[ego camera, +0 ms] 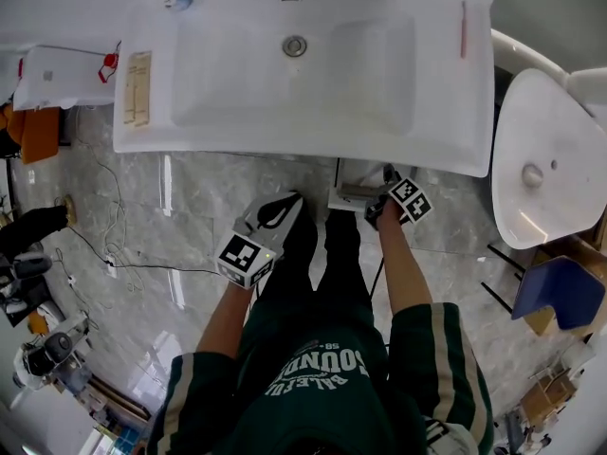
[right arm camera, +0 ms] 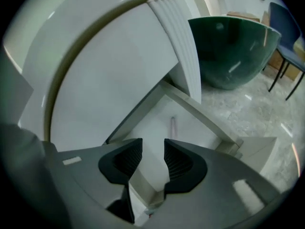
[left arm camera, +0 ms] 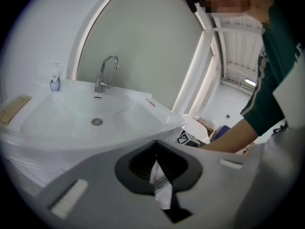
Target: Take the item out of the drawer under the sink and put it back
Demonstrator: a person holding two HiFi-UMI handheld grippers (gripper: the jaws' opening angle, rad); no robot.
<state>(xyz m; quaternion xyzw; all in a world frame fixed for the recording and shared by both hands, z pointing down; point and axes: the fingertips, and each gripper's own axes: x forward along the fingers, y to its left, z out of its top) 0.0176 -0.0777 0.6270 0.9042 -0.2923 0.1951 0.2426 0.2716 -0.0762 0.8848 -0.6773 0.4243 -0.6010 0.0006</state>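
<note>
- While my left gripper [left arm camera: 155, 162] hangs in front of the sink, its jaws are pressed together on one thin white packet [left arm camera: 162, 190]. So the packet is out of the drawer, pinched between the dark pads.
- Close beside it on my right, my right gripper [right arm camera: 153, 157] has its jaws spread with only air between them. It points down into the open drawer [right arm camera: 209, 124].
- Two marker cubes show from above, one on the left gripper [ego camera: 245, 257] and one on the right [ego camera: 410, 200], with my legs between them.
- Just past the right jaws, the drawer's pale floor holds one pink stick [right arm camera: 173, 126] lying lengthwise. The drawer's front lip and one side wall frame it.
- Above the drawer, the sink [ego camera: 313, 154] juts out, and its front edge overhangs the drawer and runs close over the right gripper.
- On the sink I count one faucet [left arm camera: 106, 73], one drain [left arm camera: 97, 121] and one small bottle [left arm camera: 55, 82]. There is also one tan ridged pad [ego camera: 137, 88] at the left rim and one pink stick [ego camera: 464, 29] at the right rim.
- To my left lies the widest room, a stretch of marble floor [ego camera: 142, 207] crossed by one thin cable [ego camera: 114, 245].
- To my right the room is tighter. One round basin [ego camera: 541, 159] stands near the sink's corner, and one blue chair [ego camera: 560, 292] sits beside it.
</note>
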